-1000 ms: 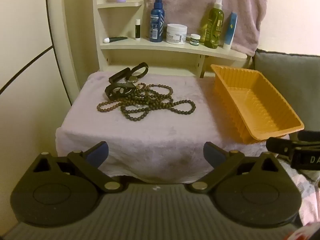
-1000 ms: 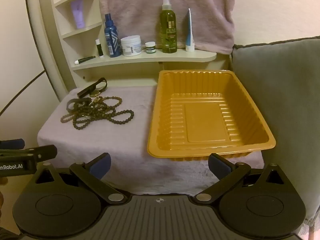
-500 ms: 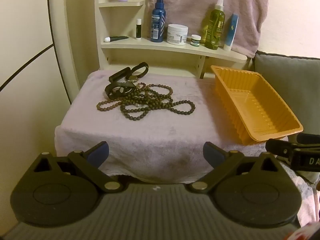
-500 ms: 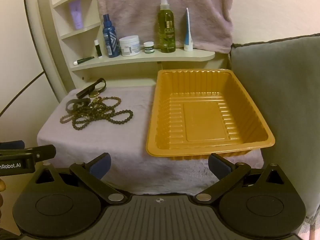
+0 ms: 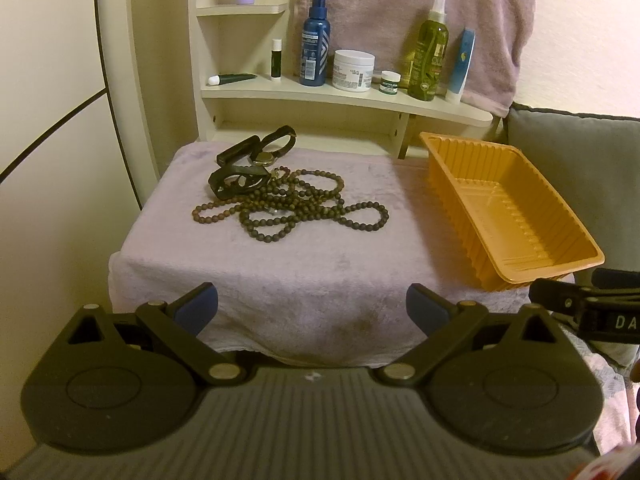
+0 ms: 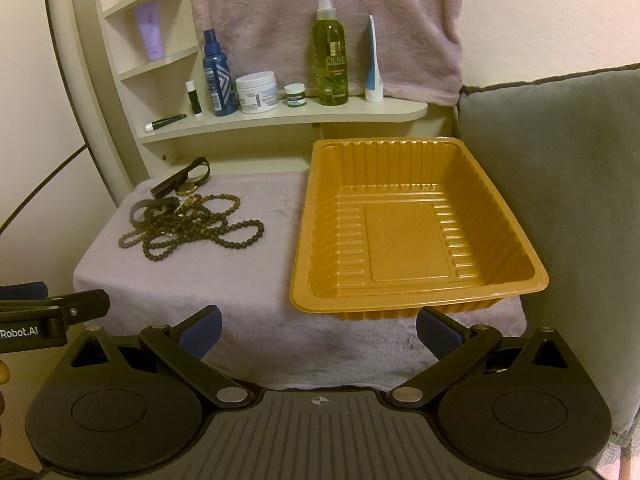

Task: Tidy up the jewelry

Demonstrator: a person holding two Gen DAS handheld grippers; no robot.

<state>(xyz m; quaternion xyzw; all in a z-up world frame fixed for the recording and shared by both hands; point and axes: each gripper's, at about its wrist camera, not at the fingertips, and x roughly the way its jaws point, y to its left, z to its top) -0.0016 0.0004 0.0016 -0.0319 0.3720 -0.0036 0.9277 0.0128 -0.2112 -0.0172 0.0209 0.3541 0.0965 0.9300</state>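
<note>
Orange ribbed plastic, the shallow rectangular tray (image 6: 416, 232) sits on the right half of the table (image 5: 304, 280), which is draped in a pale lilac fleecy cloth; its near edge juts slightly past the cloth's front. To the left, well apart from the tray, lies a tangled heap of dark brown wooden bead necklaces (image 5: 292, 206), looped over one another on the cloth. Touching the heap's far left side are two black strap watches (image 5: 248, 160), one with a small round gold-rimmed face.

The left tongs (image 5: 312, 306) hang in front of the table's near edge, facing the beads, jaws spread wide with nothing between the blue pads. The right tongs (image 6: 318, 326) hang likewise before the tray's near rim, also spread wide and bare.

Behind the table a cream wooden shelf (image 6: 280, 120) carries a blue spray bottle (image 6: 218, 76), a white jar (image 6: 257, 92), a green olive-oil spray bottle (image 6: 331, 52) and a white-and-blue tube (image 6: 373, 64). A mauve towel (image 6: 320, 8) hangs behind them.
</note>
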